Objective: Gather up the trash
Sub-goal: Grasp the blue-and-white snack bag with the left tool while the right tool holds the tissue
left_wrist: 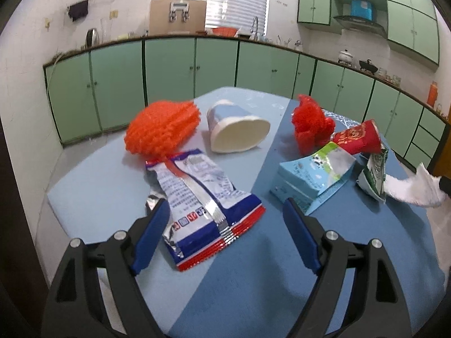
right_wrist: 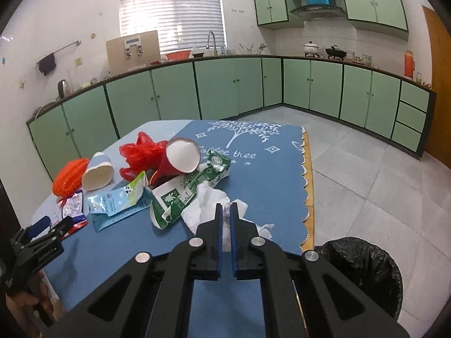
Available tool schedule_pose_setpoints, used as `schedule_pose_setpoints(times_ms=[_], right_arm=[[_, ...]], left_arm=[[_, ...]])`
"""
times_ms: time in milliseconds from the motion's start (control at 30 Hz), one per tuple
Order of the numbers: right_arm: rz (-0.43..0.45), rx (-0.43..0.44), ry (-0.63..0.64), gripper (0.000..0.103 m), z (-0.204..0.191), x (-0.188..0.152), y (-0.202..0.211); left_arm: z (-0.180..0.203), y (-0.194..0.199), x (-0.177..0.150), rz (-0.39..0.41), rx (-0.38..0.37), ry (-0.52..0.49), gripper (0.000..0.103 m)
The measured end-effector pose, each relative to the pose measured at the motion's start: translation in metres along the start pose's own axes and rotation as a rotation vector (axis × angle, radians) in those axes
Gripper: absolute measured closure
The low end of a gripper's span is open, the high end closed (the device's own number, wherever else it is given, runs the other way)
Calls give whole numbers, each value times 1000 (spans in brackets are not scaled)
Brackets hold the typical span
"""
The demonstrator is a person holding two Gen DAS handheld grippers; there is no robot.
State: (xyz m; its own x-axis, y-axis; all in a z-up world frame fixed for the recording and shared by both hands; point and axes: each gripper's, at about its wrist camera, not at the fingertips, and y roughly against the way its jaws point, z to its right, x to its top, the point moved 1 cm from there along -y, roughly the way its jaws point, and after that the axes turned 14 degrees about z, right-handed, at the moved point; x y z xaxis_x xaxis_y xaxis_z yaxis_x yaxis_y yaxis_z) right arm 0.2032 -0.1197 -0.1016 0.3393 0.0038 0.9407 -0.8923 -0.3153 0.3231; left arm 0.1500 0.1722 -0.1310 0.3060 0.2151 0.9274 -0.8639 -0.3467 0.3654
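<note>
In the left wrist view, the left gripper [left_wrist: 222,219] is held wide open over the blue tablecloth [left_wrist: 253,281]. The flat blue, white and red foil snack wrapper [left_wrist: 203,197] lies between the spread jaws, untouched, its long axis running away towards the orange mesh scrubber [left_wrist: 160,129].

In the right wrist view, the right gripper [right_wrist: 225,214] is clamped on a crumpled white paper tissue [right_wrist: 208,205]. The black-lined waste bin [right_wrist: 363,270] stands on the floor, low and right of it, so the right hand is judged nearer.
</note>
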Motion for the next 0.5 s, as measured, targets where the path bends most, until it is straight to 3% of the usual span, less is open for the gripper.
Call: schedule_pose_setpoints(times_ms=[67,133,200,500], right_arm=[[-5,0,0,98,0,-2,-1],[-8,0,3,98,0,-3,-1],[-10,-2,7,98,1,-4,-2],[-51,14,7,97,3,-13,-7]], left_arm=[[-3,-5,-2,-20,-11,26,25],[-6,-8,-4,-33,-7,43,37],[-9,-10,-6,-44,-13,64,55],[-1,0,-1,-16,-54,70,67]])
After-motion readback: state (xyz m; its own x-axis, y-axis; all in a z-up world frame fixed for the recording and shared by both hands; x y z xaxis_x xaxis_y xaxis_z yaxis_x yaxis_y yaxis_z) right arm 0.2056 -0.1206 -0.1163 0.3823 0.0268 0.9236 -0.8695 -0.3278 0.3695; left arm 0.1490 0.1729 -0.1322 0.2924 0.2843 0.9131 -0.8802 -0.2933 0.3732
